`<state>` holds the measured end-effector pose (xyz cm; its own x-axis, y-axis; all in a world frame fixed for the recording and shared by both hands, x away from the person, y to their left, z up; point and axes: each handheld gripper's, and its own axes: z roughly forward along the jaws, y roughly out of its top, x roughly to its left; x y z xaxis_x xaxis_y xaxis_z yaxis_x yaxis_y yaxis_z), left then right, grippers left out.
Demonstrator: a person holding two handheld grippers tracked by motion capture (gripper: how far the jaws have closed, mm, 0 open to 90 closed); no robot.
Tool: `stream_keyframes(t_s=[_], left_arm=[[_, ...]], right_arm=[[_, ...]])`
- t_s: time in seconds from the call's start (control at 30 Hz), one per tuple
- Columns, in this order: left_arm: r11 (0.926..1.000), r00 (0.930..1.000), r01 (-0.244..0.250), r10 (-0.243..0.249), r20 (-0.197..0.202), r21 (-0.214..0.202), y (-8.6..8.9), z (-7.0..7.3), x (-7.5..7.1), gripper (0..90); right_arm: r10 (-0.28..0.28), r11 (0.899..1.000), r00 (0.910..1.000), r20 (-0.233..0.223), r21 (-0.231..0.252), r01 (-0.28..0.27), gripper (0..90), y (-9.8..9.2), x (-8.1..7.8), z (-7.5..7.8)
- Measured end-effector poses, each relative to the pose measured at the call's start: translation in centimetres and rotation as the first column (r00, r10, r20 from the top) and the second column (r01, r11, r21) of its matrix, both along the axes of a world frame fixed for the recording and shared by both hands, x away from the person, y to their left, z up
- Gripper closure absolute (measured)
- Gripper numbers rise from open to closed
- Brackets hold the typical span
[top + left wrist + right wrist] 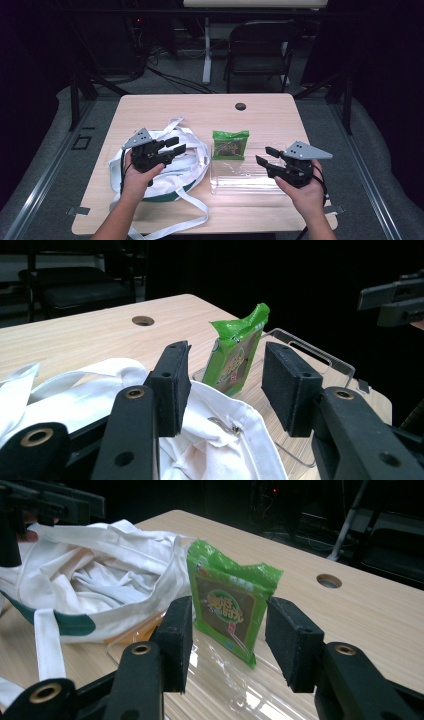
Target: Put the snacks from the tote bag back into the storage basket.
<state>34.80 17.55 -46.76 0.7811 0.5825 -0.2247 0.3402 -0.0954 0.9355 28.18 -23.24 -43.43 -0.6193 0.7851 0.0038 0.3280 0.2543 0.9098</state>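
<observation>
Nothing yet handled, by the look of it. Green packet (230, 144) stood at the far edge of the clear tray (250, 182), mid-table; white bag (187, 165) lay toward the left edge. Left gripper (174, 145) and right gripper (264, 156) hovered, jaws spread, empty.

Dark room, black folding chair (260, 47) behind the wooden table (270, 107)

Only print I saw was on the green packet (231, 602), upright on the clear tray (220, 685): brown panel w/ yellow-green logo lettering, too blurred to read. Small red mark at top left corner, also illegible. No other txt, nos. or signs legible on anything else.
</observation>
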Motion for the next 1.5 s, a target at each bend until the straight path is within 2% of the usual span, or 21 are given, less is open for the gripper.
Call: stream_keyframes(t_s=[0.23, 0.5, 0.8, 0.9, 1.23, 1.33, 1.5], left_arm=[[1.0000, 1.0000, -0.008, 0.008, -0.002, 0.004, 0.0, 0.0, 0.0, 53.5], [1.0000, 1.0000, -0.003, 0.003, -0.009, 0.000, 0.1, -0.1, 0.1, 52.7], [0.9999, 0.9999, -0.007, 0.008, -0.014, 0.007, 0.1, -0.2, 0.1, 52.7], [0.9999, 0.9999, -0.008, 0.008, -0.012, 0.009, 0.1, -0.2, 0.2, 52.7], [0.9999, 0.9998, -0.007, 0.007, -0.016, 0.011, 0.1, -0.3, 0.3, 52.7], [0.9999, 0.9998, -0.008, 0.008, -0.018, 0.010, 0.1, -0.4, 0.3, 52.5], [0.9999, 0.9996, -0.010, 0.011, -0.025, 0.012, 0.0, -0.5, 0.3, 52.4]], right_arm=[[-0.008, 1.000, 1.0000, -0.002, 0.018, 0.008, 53.8, -1.0, -0.7, -1.4], [0.004, 1.000, 0.9999, -0.013, 0.012, -0.004, 53.5, -0.7, -0.8, -3.3], [0.052, 0.999, 0.9980, 0.036, 0.015, -0.053, 54.4, 0.6, -1.5, -5.1], [0.074, 0.997, 0.9962, 0.046, 0.026, -0.075, 54.4, 1.0, -1.7, -5.6], [0.128, 0.992, 0.9909, 0.043, 0.013, -0.128, 54.4, 2.0, -1.8, -6.5], [0.147, 0.988, 0.9887, 0.032, 0.037, -0.148, 54.4, 2.0, -1.8, -6.7], [0.157, 0.986, 0.9875, 0.016, 0.048, -0.157, 54.4, 2.3, -1.7, -7.1]])
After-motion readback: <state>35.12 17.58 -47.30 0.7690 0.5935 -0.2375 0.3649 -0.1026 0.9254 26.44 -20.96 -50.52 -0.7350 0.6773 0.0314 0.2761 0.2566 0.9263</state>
